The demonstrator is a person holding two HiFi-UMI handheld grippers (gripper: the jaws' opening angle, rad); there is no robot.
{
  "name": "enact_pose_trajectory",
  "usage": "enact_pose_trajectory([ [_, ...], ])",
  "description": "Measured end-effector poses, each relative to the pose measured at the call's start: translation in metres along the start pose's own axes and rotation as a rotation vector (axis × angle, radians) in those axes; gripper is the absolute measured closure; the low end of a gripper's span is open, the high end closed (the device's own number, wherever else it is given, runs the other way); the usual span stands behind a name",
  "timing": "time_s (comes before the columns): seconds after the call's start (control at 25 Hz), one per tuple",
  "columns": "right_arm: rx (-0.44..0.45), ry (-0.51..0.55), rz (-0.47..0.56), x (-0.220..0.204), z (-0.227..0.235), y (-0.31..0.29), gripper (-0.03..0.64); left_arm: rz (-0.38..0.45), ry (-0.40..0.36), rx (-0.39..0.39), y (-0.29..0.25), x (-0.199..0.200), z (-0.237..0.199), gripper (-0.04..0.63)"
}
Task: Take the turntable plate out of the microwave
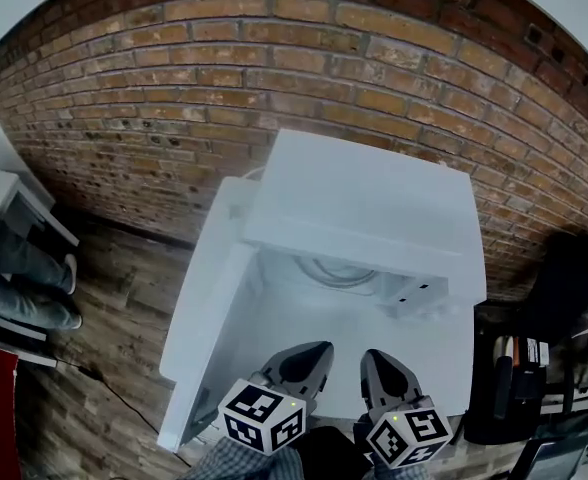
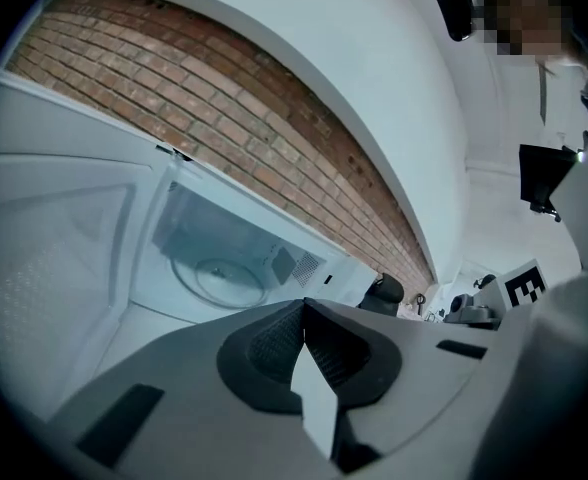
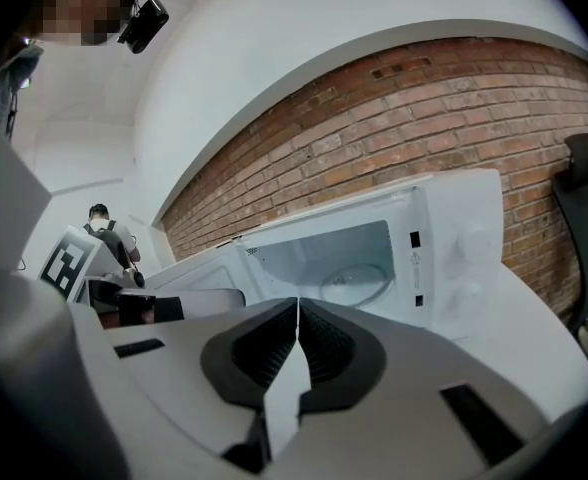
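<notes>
At the front edge of the table [image 1: 334, 320], open the shut, empty left gripper [image 1: 317, 349] and right gripper [image 1: 373, 356] before reaching the turntable plate [image 1: 336, 271] in the microwave [image 1: 369, 198].

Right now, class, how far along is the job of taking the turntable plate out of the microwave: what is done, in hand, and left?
Done: the microwave door stands open. In hand: nothing; the left gripper and right gripper are both shut and empty, in front of the microwave. Left: the turntable plate lies inside the cavity, so gripping it and lifting it out are not yet done.
</notes>
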State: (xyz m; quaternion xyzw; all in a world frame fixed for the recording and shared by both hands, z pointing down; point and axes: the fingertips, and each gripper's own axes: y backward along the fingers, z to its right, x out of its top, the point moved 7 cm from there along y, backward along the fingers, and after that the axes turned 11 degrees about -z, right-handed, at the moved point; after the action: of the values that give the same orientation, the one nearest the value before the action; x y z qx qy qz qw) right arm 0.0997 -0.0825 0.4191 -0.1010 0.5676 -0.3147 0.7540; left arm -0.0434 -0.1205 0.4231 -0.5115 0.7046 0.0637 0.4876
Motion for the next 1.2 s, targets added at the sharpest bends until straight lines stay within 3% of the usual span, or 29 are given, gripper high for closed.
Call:
enact_pose_trajectory([
  [0.2, 0.015, 0.005, -0.008, 0.017, 0.001, -0.027, 0.597, 0.005, 0.065, 0.038, -0.013, 0.009, -0.028, 0.586],
  [0.48, 0.05, 0.05, -0.041, 0.034, 0.013, -0.051, 0.597, 0.007, 0.29, 0.065, -0.044, 0.012, -0.065, 0.586],
  [0.84, 0.08, 0.087, -0.085, 0.042, 0.037, -0.055, 0.597, 0.008, 0.455, 0.101, -0.085, 0.018, -0.099, 0.58],
  [1.04, 0.094, 0.092, -0.112, 0.039, 0.047, -0.054, 0.597, 0.008, 0.597, 0.13, -0.102, 0.009, -0.118, 0.48],
  [1.2, 0.099, 0.092, -0.121, 0.044, 0.054, -0.06, 0.597, 0.006, 0.667, 0.158, -0.119, 0.011, -0.133, 0.454],
])
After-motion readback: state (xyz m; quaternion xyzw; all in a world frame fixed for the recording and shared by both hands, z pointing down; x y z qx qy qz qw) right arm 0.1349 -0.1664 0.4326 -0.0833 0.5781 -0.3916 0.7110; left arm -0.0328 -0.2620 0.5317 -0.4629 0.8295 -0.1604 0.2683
